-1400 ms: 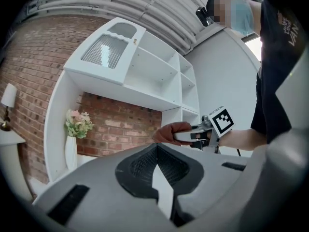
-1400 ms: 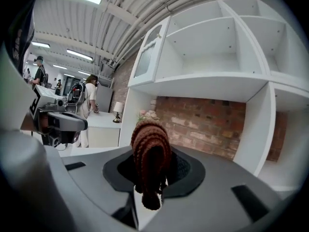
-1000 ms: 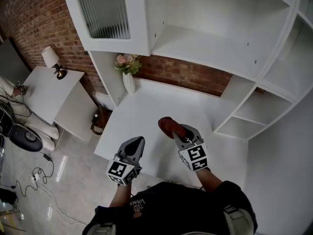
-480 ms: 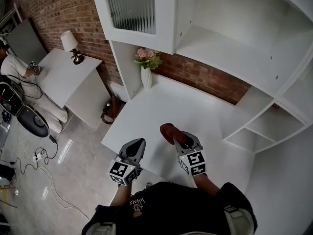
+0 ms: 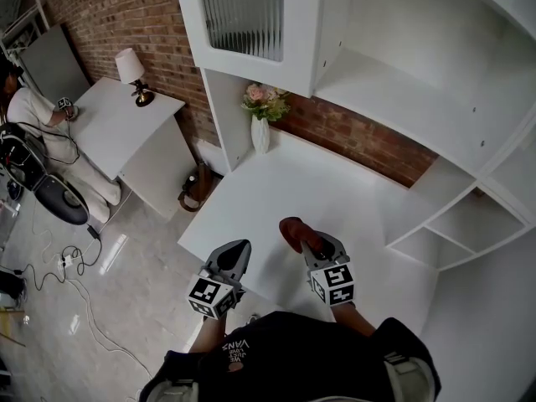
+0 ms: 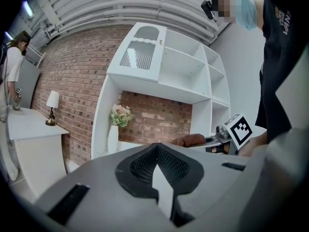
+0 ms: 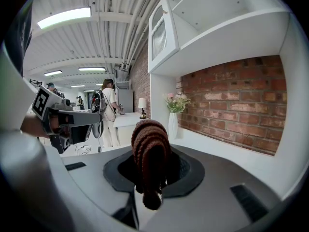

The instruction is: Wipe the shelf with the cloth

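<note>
I read this as a home room staged inside a lab or studio hall. The homely part is a brick wall [image 5: 109, 23], a white shelf unit [image 5: 402, 82] with a ribbed glass door [image 5: 247, 11], a vase of flowers [image 5: 260, 128] on its counter, and a table lamp [image 5: 131, 69] on a white side table [image 5: 117, 128]. The hall part is bare ceiling pipes [image 7: 120, 28] and strip lights [image 7: 65, 16] overhead, loose cables [image 5: 50, 275] on the glossy floor [image 5: 134, 308], and a person [image 5: 29, 111] at the side table.
</note>
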A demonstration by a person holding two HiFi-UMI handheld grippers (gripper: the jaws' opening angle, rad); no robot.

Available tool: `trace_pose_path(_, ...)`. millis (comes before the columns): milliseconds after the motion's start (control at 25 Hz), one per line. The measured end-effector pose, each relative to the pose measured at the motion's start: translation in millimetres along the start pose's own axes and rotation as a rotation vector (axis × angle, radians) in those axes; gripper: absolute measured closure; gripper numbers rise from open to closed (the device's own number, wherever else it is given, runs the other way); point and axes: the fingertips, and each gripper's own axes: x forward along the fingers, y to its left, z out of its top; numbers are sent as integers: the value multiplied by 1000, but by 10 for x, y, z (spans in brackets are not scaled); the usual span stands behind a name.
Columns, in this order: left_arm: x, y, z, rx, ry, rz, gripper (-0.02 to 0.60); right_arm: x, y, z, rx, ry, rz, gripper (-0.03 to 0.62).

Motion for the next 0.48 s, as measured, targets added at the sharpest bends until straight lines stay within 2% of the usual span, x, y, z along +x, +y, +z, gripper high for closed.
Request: trace_pose_path(480, 0, 33, -12, 0, 5, -22, 574, 9, 7, 25, -21, 11, -7, 503)
